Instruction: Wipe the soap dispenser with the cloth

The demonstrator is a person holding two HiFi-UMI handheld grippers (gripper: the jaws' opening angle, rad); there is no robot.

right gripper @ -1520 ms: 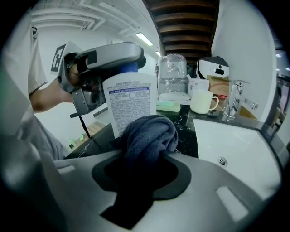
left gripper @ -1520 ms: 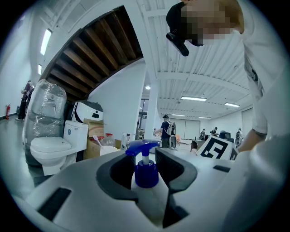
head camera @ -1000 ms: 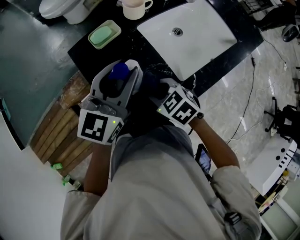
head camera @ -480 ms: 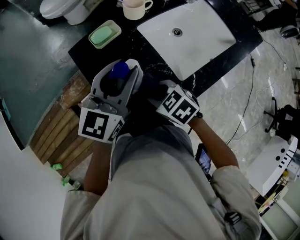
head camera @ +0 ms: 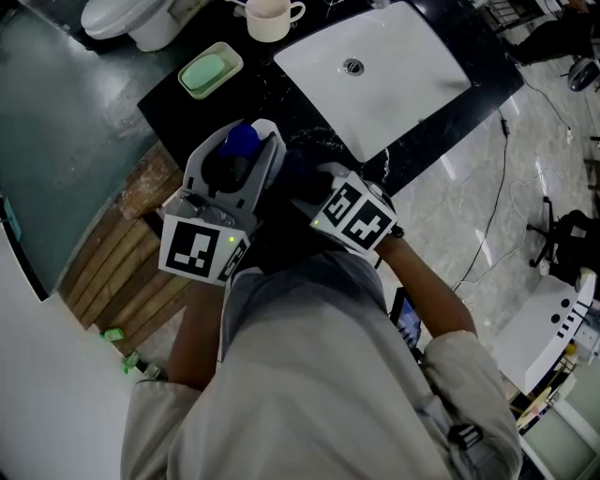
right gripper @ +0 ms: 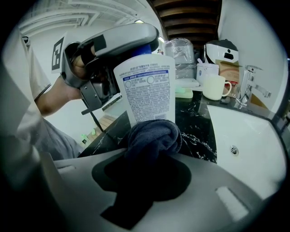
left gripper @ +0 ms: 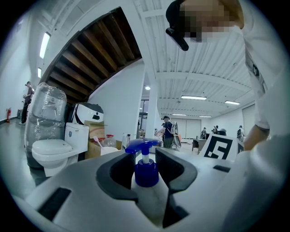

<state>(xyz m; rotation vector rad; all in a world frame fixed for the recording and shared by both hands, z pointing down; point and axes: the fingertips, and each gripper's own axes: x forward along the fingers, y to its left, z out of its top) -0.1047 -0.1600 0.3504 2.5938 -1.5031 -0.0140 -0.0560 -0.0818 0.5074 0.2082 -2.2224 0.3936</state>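
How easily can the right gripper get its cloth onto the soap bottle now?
Probably easily: the right gripper holds the cloth bunched right at the soap bottle's lower front, the left gripper holds the bottle, nothing between.

Near, the soap bottle blocks my right claw. The white sink on the right is open room. Far left stand a soap dish and cup.

Little is altered. The right tongs have been shifted slightly toward the left tongs; no other change is seen.
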